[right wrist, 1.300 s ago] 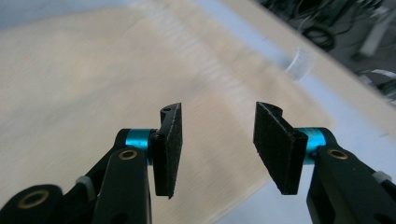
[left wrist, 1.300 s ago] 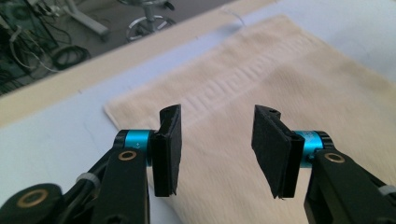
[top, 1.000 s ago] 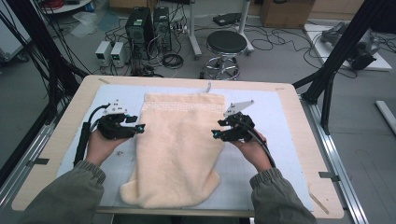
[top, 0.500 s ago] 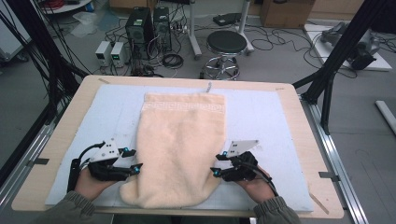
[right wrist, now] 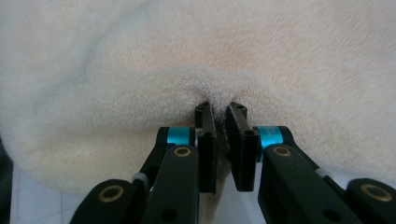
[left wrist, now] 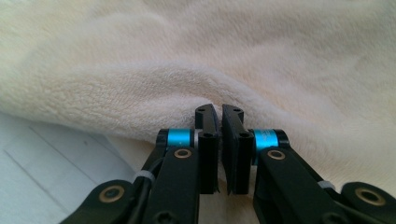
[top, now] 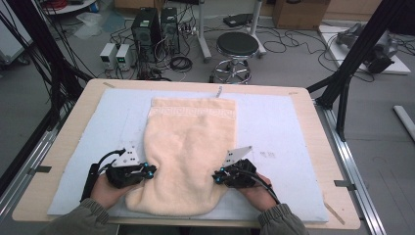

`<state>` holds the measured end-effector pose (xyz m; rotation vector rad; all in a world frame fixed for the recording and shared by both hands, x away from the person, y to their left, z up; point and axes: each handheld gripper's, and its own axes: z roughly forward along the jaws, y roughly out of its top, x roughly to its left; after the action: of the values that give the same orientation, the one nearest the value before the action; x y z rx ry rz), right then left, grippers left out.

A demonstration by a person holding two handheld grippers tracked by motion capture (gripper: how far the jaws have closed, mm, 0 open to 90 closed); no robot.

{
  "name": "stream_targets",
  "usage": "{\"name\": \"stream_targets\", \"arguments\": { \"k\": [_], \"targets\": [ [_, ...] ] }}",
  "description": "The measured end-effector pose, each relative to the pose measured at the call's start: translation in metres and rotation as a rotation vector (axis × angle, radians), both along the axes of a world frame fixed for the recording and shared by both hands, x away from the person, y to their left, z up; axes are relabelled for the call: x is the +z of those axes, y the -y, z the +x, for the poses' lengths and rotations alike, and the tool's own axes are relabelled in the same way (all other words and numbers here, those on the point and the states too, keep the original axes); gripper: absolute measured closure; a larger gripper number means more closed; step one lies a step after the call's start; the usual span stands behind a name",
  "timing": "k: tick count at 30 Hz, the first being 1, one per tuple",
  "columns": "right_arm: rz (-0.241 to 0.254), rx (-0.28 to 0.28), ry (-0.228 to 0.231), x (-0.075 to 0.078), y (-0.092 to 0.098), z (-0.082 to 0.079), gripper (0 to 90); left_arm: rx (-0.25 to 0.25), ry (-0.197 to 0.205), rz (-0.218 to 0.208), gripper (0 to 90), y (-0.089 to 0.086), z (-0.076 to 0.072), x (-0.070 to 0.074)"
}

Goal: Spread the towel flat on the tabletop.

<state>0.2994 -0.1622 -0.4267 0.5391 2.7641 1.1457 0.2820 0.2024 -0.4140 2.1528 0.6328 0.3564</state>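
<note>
Cream, fluffy towel (top: 188, 152), spread lengthwise on the pale blue mat (top: 288, 127) over the tabletop. Patterned woven band across the far end, small loop beyond it. Far end flat and straight; near end rounded, rumpled, with both side edges drawn inward and bunched into raised folds.

1. The table (top: 313, 105) has a light wooden top, and a pale blue mat (top: 279, 122) covers most of it.
2. The floor (top: 293, 58) behind is grey, with many black cables (top: 288, 36) lying across it.
3. A round black stool (top: 237, 45) with a chrome base stands just behind the table.
4. Two black computer towers (top: 155, 27) stand at the left, with two small white boxes (top: 116, 55) beside them.
5. Black frame bars (top: 357, 54) rise at both sides.
6. A cardboard box (top: 299, 12) stands far behind.
</note>
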Motion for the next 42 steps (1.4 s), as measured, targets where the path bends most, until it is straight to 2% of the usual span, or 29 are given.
{"name": "stream_targets", "arguments": {
  "k": [1, 2, 3, 4, 6, 7, 8, 10, 14, 15, 16, 18, 20, 21, 22, 23, 25, 27, 28, 29, 30, 33, 34, 35, 37, 39, 40, 41, 42],
  "targets": [
    [0.013, -0.012, 0.031, 0.012, 0.002, 0.003, 83.9, 0.021, 0.011, -0.019, 85.4, 0.000, 0.003, 0.005],
    [0.018, -0.024, 0.038, 0.016, 0.004, 0.006, 83.9, 0.060, 0.033, -0.040, 85.5, -0.001, 0.011, 0.013],
    [0.018, -0.024, 0.038, 0.016, 0.004, 0.006, 83.9, 0.060, 0.033, -0.040, 85.5, -0.001, 0.011, 0.013],
    [0.027, -0.065, 0.061, 0.029, 0.009, 0.015, 83.9, 0.089, 0.050, -0.048, 85.6, -0.002, 0.018, 0.018],
    [0.034, -0.085, 0.059, 0.034, 0.011, 0.019, 83.8, 0.134, 0.077, -0.058, 85.6, -0.001, 0.030, 0.025],
    [0.037, -0.105, 0.065, 0.038, 0.013, 0.027, 83.8, 0.163, 0.085, -0.064, 85.6, -0.001, 0.039, 0.028],
    [0.042, -0.159, 0.070, 0.046, 0.016, 0.044, 83.8, 0.199, 0.087, -0.073, 85.6, 0.000, 0.051, 0.031],
    [0.024, -0.206, 0.081, 0.046, 0.017, 0.060, 83.7, 0.250, 0.080, -0.071, 85.6, 0.001, 0.070, 0.030],
    [-0.003, -0.290, 0.079, 0.041, 0.019, 0.086, 82.5, 0.353, 0.027, -0.066, 84.6, 0.000, 0.106, 0.019],
    [0.002, -0.335, 0.070, 0.034, 0.023, 0.099, 74.7, 0.351, 0.010, -0.060, 79.9, -0.001, 0.109, 0.017],
    [0.006, -0.346, 0.057, 0.031, 0.025, 0.102, 70.8, 0.349, -0.002, -0.063, 75.2, -0.002, 0.110, 0.016],
    [0.012, -0.336, 0.051, 0.029, 0.029, 0.102, 68.0, 0.322, -0.010, -0.071, 70.9, -0.005, 0.107, 0.016],
    [0.024, -0.323, 0.072, 0.033, 0.032, 0.094, 66.9, 0.288, 0.019, -0.076, 66.6, -0.011, 0.094, 0.021],
    [0.024, -0.323, 0.072, 0.033, 0.032, 0.094, 66.9, 0.288, 0.019, -0.076, 64.2, -0.011, 0.094, 0.021],
    [0.030, -0.308, 0.082, 0.040, 0.034, 0.085, 63.5, 0.278, 0.021, -0.073, 61.7, -0.012, 0.090, 0.024],
    [0.030, -0.308, 0.082, 0.040, 0.034, 0.085, 63.5, 0.264, 0.029, -0.074, 61.7, -0.015, 0.085, 0.026],
    [0.026, -0.271, 0.102, 0.050, 0.034, 0.066, 62.1, 0.225, 0.049, -0.086, 57.5, -0.020, 0.067, 0.031],
    [0.049, -0.238, 0.151, 0.055, 0.034, 0.052, 61.3, 0.205, 0.051, -0.085, 54.6, -0.021, 0.060, 0.032],
    [0.058, -0.222, 0.150, 0.055, 0.034, 0.046, 60.0, 0.167, 0.061, -0.071, 53.1, -0.023, 0.045, 0.032],
    [0.057, -0.205, 0.146, 0.055, 0.034, 0.040, 58.7, 0.167, 0.061, -0.071, 52.3, -0.023, 0.045, 0.032],
    [0.058, -0.191, 0.142, 0.053, 0.033, 0.034, 57.8, 0.135, 0.065, -0.059, 51.6, -0.024, 0.030, 0.028],
    [0.069, -0.143, 0.131, 0.040, 0.030, 0.019, 54.6, 0.105, 0.071, -0.050, 49.4, -0.023, 0.016, 0.020],
    [0.069, -0.143, 0.131, 0.040, 0.030, 0.019, 54.6, 0.096, 0.063, -0.041, 49.4, -0.023, 0.010, 0.016],
    [0.061, -0.117, 0.110, 0.028, 0.026, 0.012, 53.2, 0.062, 0.048, -0.024, 47.0, -0.021, 0.001, 0.006],
    [0.051, -0.101, 0.095, 0.022, 0.023, 0.010, 52.2, 0.052, 0.042, -0.010, 47.0, -0.021, -0.002, 0.001],
    [0.024, -0.077, 0.058, 0.004, 0.013, 0.010, 50.1, 0.031, 0.018, 0.021, 48.4, -0.020, -0.004, -0.008],
    [0.013, -0.067, 0.058, 0.000, 0.008, 0.011, 49.7, 0.019, -0.002, 0.034, 51.2, -0.020, -0.003, -0.012],
    [0.002, -0.060, 0.050, -0.004, 0.002, 0.013, 49.6, -0.002, -0.042, 0.039, 55.5, -0.017, 0.001, -0.017],
    [-0.009, -0.053, 0.058, -0.007, -0.003, 0.015, 49.8, -0.009, -0.043, 0.049, 60.8, -0.015, 0.003, -0.019]
  ]
}}
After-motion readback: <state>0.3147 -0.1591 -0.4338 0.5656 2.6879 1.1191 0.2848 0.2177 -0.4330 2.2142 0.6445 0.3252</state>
